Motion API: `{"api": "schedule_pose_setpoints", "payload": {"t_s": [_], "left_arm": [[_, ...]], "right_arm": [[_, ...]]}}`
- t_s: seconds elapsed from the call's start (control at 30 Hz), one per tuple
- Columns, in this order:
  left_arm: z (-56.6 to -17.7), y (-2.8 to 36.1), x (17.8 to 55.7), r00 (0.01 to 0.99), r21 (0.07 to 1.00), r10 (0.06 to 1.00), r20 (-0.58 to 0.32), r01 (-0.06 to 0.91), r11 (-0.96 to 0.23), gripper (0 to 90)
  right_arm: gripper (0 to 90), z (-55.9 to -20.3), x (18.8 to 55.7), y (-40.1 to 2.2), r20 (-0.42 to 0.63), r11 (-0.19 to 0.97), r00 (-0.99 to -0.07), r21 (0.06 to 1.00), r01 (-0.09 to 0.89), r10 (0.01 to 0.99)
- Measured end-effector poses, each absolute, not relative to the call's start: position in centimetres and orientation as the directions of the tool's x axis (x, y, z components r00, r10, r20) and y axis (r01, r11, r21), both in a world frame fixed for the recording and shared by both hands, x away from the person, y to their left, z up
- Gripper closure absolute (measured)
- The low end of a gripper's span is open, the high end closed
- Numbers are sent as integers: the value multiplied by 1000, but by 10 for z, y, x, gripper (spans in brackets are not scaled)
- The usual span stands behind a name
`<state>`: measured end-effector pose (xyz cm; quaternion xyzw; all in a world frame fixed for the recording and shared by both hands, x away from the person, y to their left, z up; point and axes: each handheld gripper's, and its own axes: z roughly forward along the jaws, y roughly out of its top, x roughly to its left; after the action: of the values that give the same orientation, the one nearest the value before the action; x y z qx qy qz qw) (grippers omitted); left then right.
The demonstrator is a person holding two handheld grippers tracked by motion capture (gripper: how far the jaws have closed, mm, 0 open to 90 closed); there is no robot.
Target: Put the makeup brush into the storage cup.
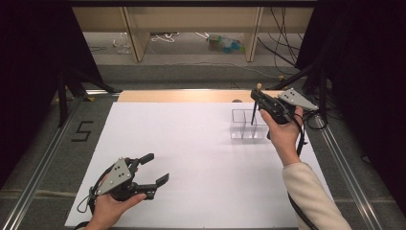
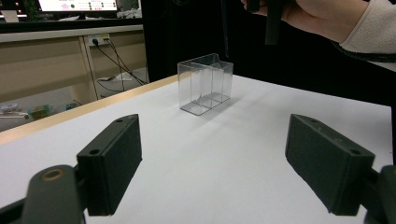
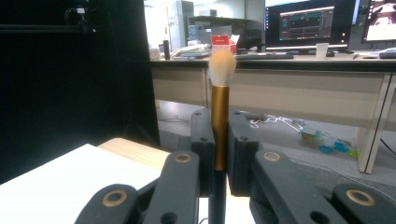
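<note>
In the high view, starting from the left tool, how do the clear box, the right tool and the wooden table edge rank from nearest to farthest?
From the left tool, which is open at the table's near left:
1. Clear box, standing mid-right on the white surface.
2. Right tool, above the box, shut on a brush.
3. Wooden table edge, along the far side.

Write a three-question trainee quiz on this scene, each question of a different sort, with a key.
1. True or false: the right gripper is shut on the makeup brush.
2. Which way do the brush's bristles point? A) up B) down C) sideways
3. Fill in: the left gripper rests with its jaws ____, nothing between them.

Key:
1. True; the jaws clamp the gold ferrule.
2. A; the black handle hangs down over the clear divided container.
3. Open.
</note>
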<state>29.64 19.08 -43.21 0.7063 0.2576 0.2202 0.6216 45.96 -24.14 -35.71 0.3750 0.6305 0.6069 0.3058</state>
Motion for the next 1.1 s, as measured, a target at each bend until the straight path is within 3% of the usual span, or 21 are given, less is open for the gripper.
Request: {"api": "schedule_pose_setpoints", "payload": {"t_s": [1.1], "left_arm": [[-432,191,297,772,992,636,-12,91,-92,187]], "right_arm": [[841,-354,471,-241,72,-28,-512,995,93,856]]}}
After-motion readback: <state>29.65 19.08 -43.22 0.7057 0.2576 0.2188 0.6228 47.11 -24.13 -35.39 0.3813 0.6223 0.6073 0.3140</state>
